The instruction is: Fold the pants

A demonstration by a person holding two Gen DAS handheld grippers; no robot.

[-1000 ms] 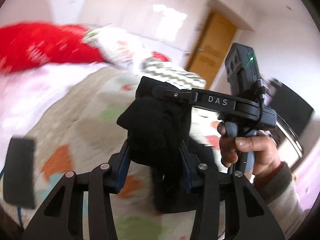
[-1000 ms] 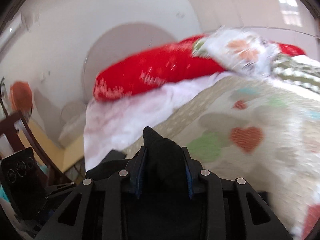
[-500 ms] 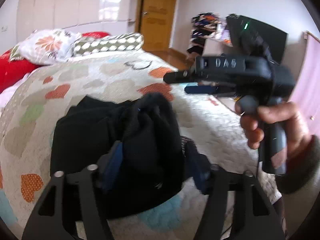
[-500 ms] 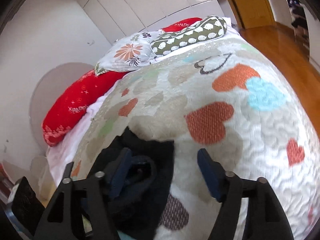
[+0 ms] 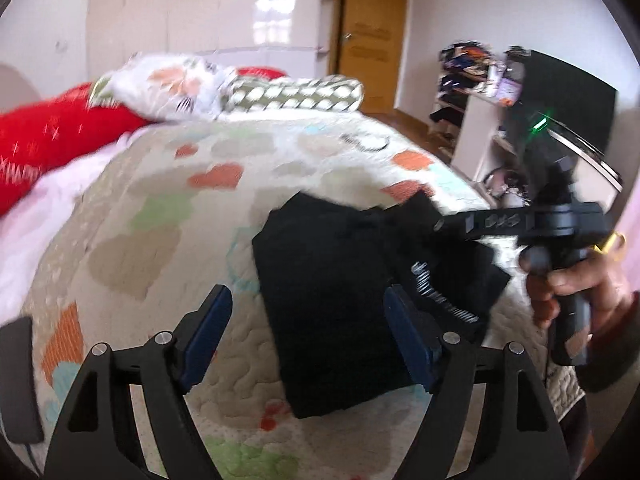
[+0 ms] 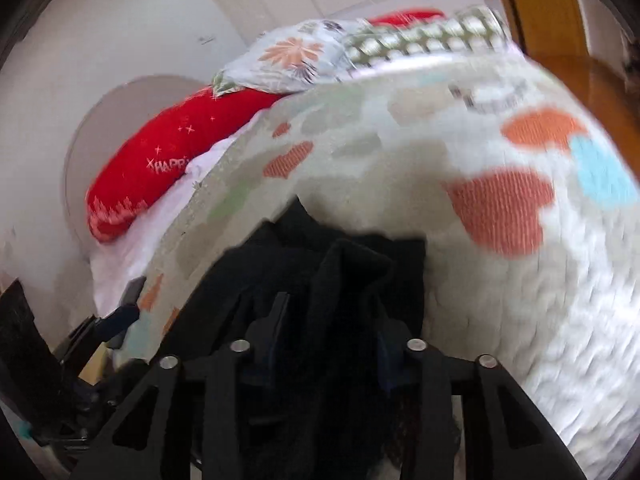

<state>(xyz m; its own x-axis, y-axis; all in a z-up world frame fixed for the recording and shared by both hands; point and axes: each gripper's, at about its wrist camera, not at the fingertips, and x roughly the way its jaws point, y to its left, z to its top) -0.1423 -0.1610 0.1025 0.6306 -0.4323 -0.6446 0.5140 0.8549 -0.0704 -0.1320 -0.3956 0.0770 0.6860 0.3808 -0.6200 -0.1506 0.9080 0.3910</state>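
On the heart-patterned quilt (image 5: pixel 168 216) the black pants (image 5: pixel 332 312) are laid as a folded, roughly rectangular bundle, flat against the bedcover. Seen from the left wrist view, the left gripper (image 5: pixel 308 336) is held over the near part of that bundle with its jaws spread wide; they have just been opening. The pants' near left edge falls between the blue-padded fingers (image 5: pixel 208 332), but the cloth is not pressed by either pad. At the far right corner of the pants, the right gripper (image 5: pixel 436 226) is reached in from the side, its handle gripped by a hand (image 5: pixel 576 280) with a dark cuff below it. From the right wrist view, a raised ridge of the pants (image 6: pixel 348 280) is pinched between the right gripper (image 6: pixel 332 344) jaws, which have just been closing and are now clamped narrowly on the black fabric. Beyond the pants, at the head of the quilt, a red pillow (image 6: pixel 160 164), a floral pillow (image 6: pixel 288 60) and a green-and-white patterned pillow (image 6: pixel 424 40) are lined up. Behind them a wooden door (image 5: pixel 372 36) is seen. To the right of the quilt, a cluttered white shelf (image 5: pixel 472 92) is glimpsed, blurred.
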